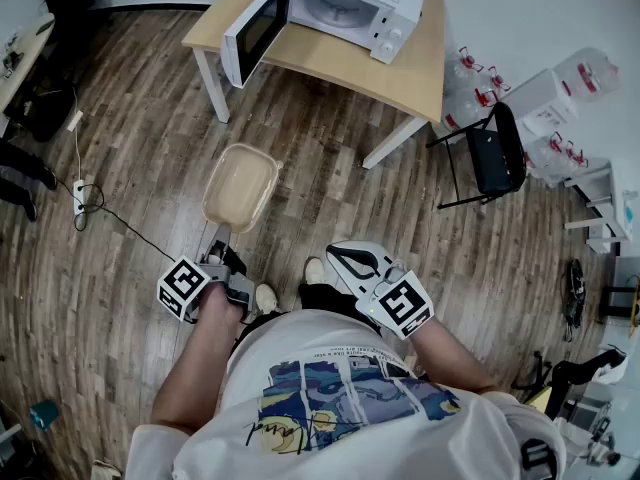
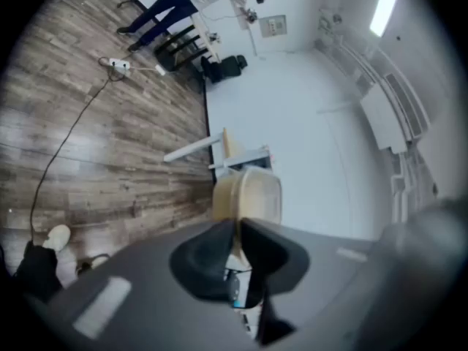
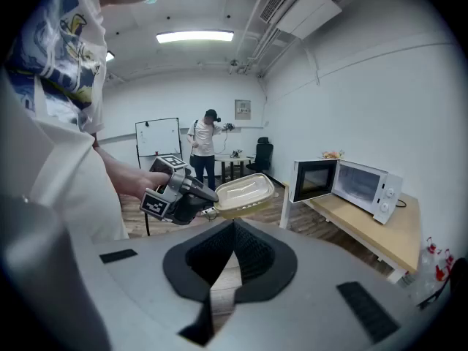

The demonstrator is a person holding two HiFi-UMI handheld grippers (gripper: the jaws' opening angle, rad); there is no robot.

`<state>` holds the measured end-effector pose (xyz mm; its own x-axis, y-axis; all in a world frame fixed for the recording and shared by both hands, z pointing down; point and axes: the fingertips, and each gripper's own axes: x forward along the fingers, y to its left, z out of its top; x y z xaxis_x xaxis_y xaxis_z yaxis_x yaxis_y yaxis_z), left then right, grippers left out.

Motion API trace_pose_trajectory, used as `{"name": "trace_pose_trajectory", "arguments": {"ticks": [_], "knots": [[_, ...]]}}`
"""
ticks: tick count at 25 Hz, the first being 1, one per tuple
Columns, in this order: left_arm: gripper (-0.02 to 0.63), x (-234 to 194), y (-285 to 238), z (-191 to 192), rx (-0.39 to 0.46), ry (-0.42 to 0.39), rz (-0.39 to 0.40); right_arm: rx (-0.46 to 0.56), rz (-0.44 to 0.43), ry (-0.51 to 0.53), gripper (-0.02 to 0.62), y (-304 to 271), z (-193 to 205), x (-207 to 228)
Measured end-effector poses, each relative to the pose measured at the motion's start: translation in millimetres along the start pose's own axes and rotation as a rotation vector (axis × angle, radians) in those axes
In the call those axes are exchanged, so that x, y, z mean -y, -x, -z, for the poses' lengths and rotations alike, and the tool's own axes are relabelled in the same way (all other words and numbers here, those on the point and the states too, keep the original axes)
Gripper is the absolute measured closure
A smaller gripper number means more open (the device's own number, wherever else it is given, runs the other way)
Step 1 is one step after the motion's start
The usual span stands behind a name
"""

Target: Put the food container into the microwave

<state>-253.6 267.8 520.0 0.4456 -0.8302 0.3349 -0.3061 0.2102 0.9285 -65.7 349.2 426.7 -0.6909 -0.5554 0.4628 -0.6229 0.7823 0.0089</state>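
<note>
A beige, empty food container (image 1: 240, 186) hangs over the wooden floor, held by its near rim in my left gripper (image 1: 221, 243), which is shut on it. The left gripper view shows the container (image 2: 248, 195) edge-on between the jaws. A white microwave (image 1: 340, 6) stands on a wooden table (image 1: 420, 68) ahead, its door (image 1: 255, 30) swung open to the left. My right gripper (image 1: 345, 258) is held low at my right side, shut and empty. Its own view shows the container (image 3: 245, 191), the left gripper (image 3: 175, 190) and the microwave (image 3: 357, 185) to the right.
A black folding chair (image 1: 495, 153) and several water jugs (image 1: 560, 88) stand right of the table. A power strip with a cable (image 1: 80, 193) lies on the floor at left. A person (image 3: 204, 146) stands far back by a whiteboard (image 3: 158, 137).
</note>
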Motion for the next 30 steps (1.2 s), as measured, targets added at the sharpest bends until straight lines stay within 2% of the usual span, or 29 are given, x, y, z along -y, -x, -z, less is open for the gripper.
{"name": "trace_pose_trajectory", "arguments": {"ticks": [9, 16, 17, 19, 26, 30], "knots": [[0.566, 33.1, -44.3, 51.1, -0.044, -0.018, -0.005, 0.045, -0.008, -0.004, 0.589, 24.2, 3.5, 48.5], [0.566, 64.1, -103.2, 75.5, -0.038, -0.054, 0.003, 0.066, -0.005, -0.043, 0.586, 50.7, 27.0, 117.8], [0.566, 66.6, -111.3, 77.5, -0.033, -0.052, 0.002, 0.068, 0.002, -0.047, 0.561, 53.4, 30.6, 126.5], [0.566, 70.7, -127.3, 80.6, -0.026, -0.043, -0.004, 0.067, 0.017, -0.065, 0.514, 56.5, 37.4, 142.2], [0.566, 88.3, -198.4, 69.0, -0.033, -0.031, -0.003, 0.047, 0.022, -0.124, 0.528, 37.4, 42.7, 192.7], [0.566, 100.4, -252.9, 50.5, -0.048, -0.029, 0.025, 0.039, 0.07, -0.142, 0.546, 16.8, 35.5, 238.6]]}}
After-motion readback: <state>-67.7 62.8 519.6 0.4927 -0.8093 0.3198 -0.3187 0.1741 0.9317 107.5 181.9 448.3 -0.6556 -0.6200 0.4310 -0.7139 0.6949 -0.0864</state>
